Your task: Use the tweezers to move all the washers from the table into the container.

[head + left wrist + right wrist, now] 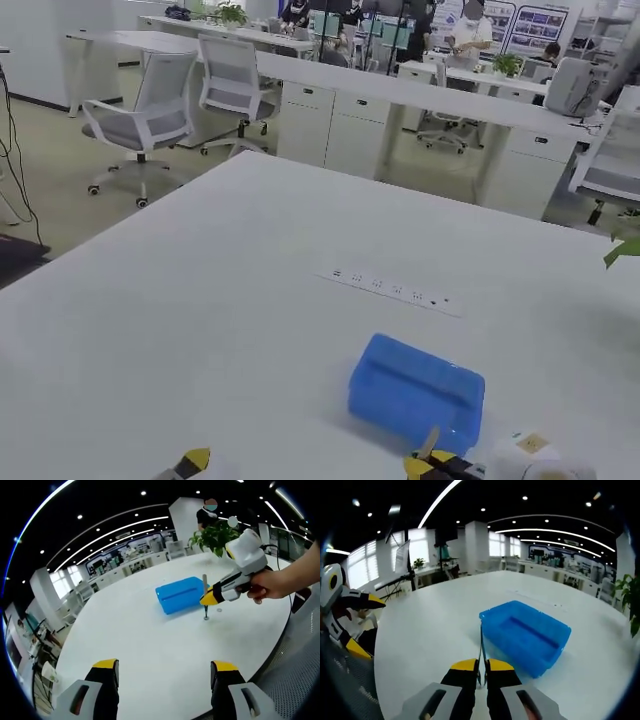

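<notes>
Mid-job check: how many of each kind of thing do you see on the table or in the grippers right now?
Blue container: 1
Tweezers: 1, clamped in the right gripper
Washer: 1 that I can make out, small and faint, near the tweezers' tip
Socket strip: 1
Total: 4

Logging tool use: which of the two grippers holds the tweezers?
The right gripper: its jaws are shut on the tweezers, beside the blue container. The left gripper stands open and empty.
</notes>
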Tool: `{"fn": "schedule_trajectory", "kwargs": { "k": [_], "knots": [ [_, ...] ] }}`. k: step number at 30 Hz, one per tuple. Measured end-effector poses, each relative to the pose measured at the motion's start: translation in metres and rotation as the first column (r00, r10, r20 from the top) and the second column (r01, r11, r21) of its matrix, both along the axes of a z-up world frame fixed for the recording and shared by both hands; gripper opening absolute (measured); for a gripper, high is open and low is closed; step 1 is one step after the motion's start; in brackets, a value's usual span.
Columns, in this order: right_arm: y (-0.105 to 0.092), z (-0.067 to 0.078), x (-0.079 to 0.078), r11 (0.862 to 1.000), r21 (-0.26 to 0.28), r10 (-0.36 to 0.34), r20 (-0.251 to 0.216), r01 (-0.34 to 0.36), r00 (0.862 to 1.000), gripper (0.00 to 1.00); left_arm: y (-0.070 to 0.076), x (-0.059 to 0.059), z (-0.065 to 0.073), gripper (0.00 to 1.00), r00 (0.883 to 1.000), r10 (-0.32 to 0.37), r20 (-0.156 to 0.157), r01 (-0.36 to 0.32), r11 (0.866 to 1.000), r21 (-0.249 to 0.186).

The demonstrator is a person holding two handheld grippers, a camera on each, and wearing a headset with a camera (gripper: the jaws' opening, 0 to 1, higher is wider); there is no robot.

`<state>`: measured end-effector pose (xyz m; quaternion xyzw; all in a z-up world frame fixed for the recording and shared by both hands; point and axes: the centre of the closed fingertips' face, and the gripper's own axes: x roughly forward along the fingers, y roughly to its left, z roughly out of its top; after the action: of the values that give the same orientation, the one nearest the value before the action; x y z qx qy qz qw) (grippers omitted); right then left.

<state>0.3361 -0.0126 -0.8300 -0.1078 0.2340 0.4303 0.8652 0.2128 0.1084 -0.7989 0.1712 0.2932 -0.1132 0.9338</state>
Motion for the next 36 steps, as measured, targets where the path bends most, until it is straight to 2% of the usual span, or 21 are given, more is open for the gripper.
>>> {"fn": "schedule_trajectory", "kwargs": {
  "k": [6, 11, 13, 27, 36],
  "knots": [
    [-0.0029, -0.0001, 0.0017, 1.000, -0.003, -0.010, 0.018, 0.010, 1.000, 0.03, -0.0005, -0.0003, -0.0008, 0.76, 1.000, -0.003, -0.005, 0.003, 1.000, 0.001],
    [-0.0043, -0.0015, -0.0034, 1.000, -0.002, -0.015, 0.038, 0.015, 0.999, 0.03, -0.0002, -0.0003, -0.0013, 0.76, 1.000, -0.002, -0.007, 0.002, 1.000, 0.005],
    [-0.0060, -0.0013, -0.0026, 0.999, 0.013, -0.030, 0.023, 0.030, 0.999, 0.03, -0.0001, -0.0005, -0.0017, 0.76, 1.000, -0.002, -0.009, 0.002, 1.000, 0.006],
    [-0.0058, -0.0018, -0.0002, 0.999, 0.000, -0.045, -0.004, 0.045, 0.999, 0.02, 0.0007, -0.0006, -0.0010, 0.76, 1.000, 0.003, -0.006, -0.003, 1.000, 0.006],
    [-0.0069, -0.0020, 0.0015, 0.999, -0.002, -0.054, -0.048, 0.054, 0.997, 0.02, 0.0006, -0.0008, -0.0010, 0.76, 1.000, 0.001, -0.007, -0.001, 1.000, 0.008]
  ]
}}
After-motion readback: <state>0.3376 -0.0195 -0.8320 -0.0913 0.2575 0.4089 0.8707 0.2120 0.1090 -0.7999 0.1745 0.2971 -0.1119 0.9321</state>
